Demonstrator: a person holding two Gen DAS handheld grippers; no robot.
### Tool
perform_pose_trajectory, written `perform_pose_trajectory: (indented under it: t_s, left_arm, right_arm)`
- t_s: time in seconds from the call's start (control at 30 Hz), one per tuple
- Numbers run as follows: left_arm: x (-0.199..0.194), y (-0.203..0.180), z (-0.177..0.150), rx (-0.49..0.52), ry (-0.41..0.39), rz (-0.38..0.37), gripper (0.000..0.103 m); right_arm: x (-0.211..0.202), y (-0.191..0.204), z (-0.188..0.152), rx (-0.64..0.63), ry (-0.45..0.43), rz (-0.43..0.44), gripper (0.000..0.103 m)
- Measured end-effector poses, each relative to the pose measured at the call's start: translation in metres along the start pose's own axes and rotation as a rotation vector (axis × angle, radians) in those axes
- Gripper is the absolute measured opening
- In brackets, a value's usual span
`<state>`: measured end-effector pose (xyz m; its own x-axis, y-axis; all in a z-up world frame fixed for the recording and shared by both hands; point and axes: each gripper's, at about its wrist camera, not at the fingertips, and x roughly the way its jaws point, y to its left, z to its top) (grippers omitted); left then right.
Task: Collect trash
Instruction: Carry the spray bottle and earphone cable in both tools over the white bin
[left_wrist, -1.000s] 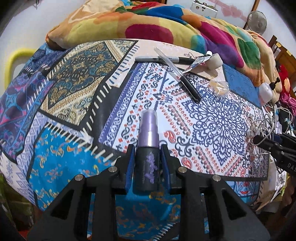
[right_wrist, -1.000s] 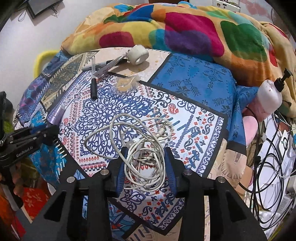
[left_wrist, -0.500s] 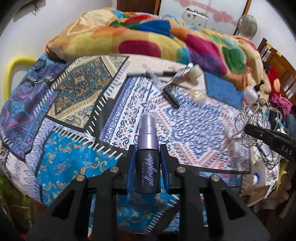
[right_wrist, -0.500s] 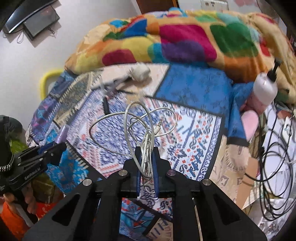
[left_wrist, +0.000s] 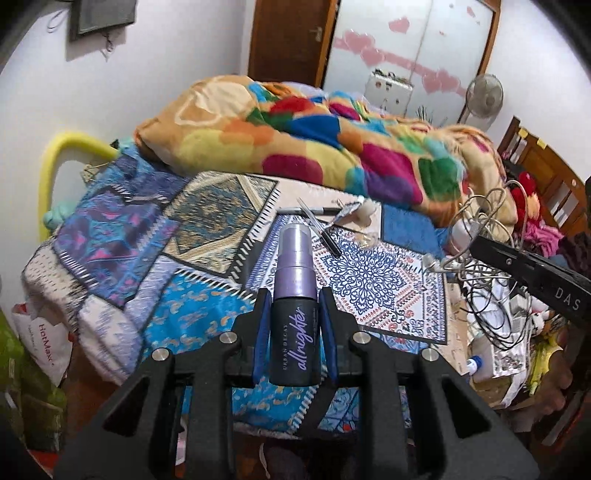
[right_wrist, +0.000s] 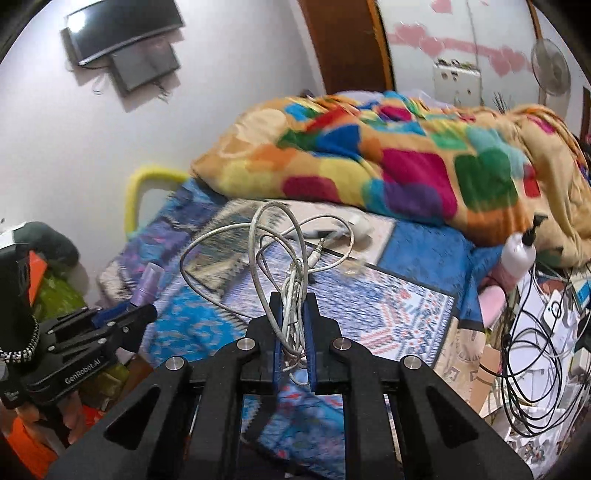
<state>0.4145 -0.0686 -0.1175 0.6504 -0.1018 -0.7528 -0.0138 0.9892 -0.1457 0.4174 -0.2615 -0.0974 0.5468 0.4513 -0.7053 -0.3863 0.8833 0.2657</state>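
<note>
Both grippers we hold above the bed (left_wrist: 207, 229): left gripper (left_wrist: 294, 332) clamped on a purple spray bottle (left_wrist: 294, 314), right gripper (right_wrist: 293, 328) pinched on a tangled white cable (right_wrist: 284, 254), looping up over the bed.

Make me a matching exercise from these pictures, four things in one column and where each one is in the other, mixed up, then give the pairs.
Things:
1. spray bottle
2. white cable
3. black marker
4. colourful blanket

Places:
A. lying on the patterned bedspread
B. heaped at the far side of the bed
C. clamped in the left gripper
D. clamped in the right gripper

Pairs: 1-C, 2-D, 3-A, 4-B
</note>
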Motion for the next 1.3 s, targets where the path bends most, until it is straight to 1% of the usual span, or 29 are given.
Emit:
perform_pose_trajectory:
  t_s: [0.2, 0.33, 0.53, 0.67, 0.9, 1.03, 1.17, 1.3]
  left_arm:
    - [-0.059, 0.024, -0.022, -0.048, -0.059, 0.042, 0.025]
    - [-0.093, 0.046, -0.041, -0.091, -0.087, 0.073, 0.025]
    - [-0.129, 0.08, -0.07, -0.143, -0.109, 0.121, 0.025]
    - [-0.144, 0.11, -0.092, -0.188, -0.103, 0.156, 0.025]
    - [-0.151, 0.16, -0.127, -0.257, -0.069, 0.216, 0.025]
    - [-0.146, 0.192, -0.147, -0.296, -0.035, 0.245, 0.025]
    - [-0.131, 0.223, -0.168, -0.342, 0.015, 0.275, 0.025]
    - [-0.109, 0.253, -0.19, -0.395, 0.08, 0.289, 0.025]
  right_arm:
    - [-0.025, 0.048, -0.005, -0.065, -0.03, 0.061, 0.009]
    - [-0.035, 0.083, -0.016, -0.111, -0.032, 0.108, 0.01]
    - [-0.035, 0.135, -0.036, -0.182, -0.007, 0.171, 0.009]
    - [-0.03, 0.17, -0.05, -0.224, 0.018, 0.204, 0.01]
    - [0.001, 0.227, -0.073, -0.304, 0.104, 0.251, 0.01]
    - [0.029, 0.259, -0.091, -0.352, 0.182, 0.276, 0.01]
    - [0.066, 0.285, -0.111, -0.389, 0.279, 0.3, 0.01]
    - [0.105, 0.304, -0.134, -0.437, 0.376, 0.298, 0.01]
